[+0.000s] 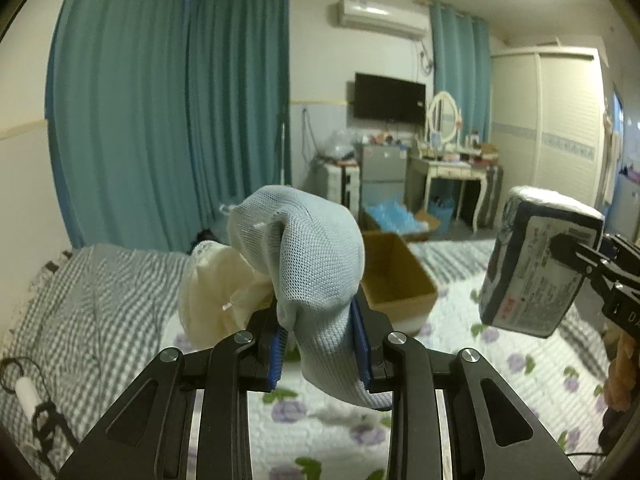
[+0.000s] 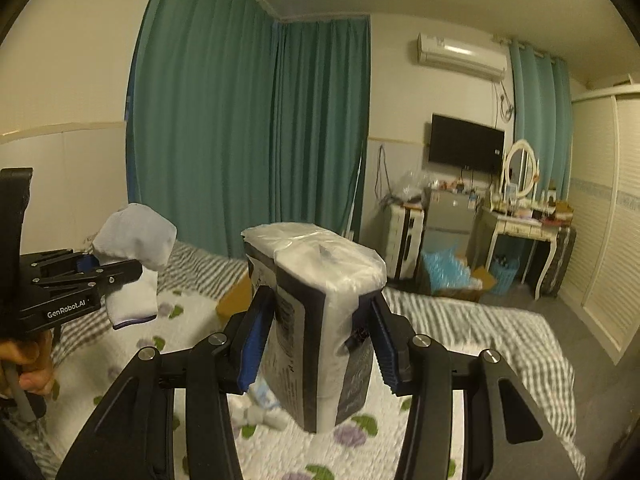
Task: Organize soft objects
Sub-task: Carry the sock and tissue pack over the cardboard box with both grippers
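Holding both grippers above the bed (image 1: 500,380), we pinch a blue sock (image 1: 316,280) in the left gripper (image 1: 320,356) and a tissue pack (image 2: 320,320) in the right gripper (image 2: 316,348). Both jaws press tight. A box (image 1: 396,276) stands on the bed behind the sock.

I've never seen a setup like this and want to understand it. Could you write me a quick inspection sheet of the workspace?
Surface: bed with floral white quilt and grey checked blanket.
Job's things: pale blue mesh cloth; plastic-wrapped tissue pack; open brown cardboard box on the bed.
Clutter: cream fabric behind the cloth.
Tongs: left tongs shut on the cloth; right tongs shut on the pack.
Cables: black cord at the bed's left edge.
Surroundings: teal curtains, wall television, dressing table.
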`<state>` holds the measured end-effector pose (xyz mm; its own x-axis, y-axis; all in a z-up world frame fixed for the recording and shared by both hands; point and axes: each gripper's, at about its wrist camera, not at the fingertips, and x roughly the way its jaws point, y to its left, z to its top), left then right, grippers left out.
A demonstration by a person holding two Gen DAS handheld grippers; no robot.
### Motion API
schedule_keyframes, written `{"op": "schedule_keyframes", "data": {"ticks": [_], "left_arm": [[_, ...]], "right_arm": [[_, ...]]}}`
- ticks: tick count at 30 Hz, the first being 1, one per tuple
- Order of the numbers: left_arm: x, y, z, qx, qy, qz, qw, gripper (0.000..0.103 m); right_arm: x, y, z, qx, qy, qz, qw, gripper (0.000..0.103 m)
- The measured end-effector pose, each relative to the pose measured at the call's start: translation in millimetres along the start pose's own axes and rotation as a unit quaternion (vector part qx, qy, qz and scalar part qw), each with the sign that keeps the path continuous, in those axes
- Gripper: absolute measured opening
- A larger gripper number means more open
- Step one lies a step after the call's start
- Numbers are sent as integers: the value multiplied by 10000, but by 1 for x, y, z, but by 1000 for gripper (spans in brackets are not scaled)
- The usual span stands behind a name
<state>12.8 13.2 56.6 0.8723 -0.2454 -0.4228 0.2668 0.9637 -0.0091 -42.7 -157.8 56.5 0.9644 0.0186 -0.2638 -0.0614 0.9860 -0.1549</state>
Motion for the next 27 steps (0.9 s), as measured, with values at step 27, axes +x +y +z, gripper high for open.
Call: {"op": "schedule_keyframes", "data": {"ticks": [27], "left_arm": [[174,-5,30,-22,326,51,9995,28]], "right_arm": [[199,-19,33,-298,4,143,9995,47]]}}
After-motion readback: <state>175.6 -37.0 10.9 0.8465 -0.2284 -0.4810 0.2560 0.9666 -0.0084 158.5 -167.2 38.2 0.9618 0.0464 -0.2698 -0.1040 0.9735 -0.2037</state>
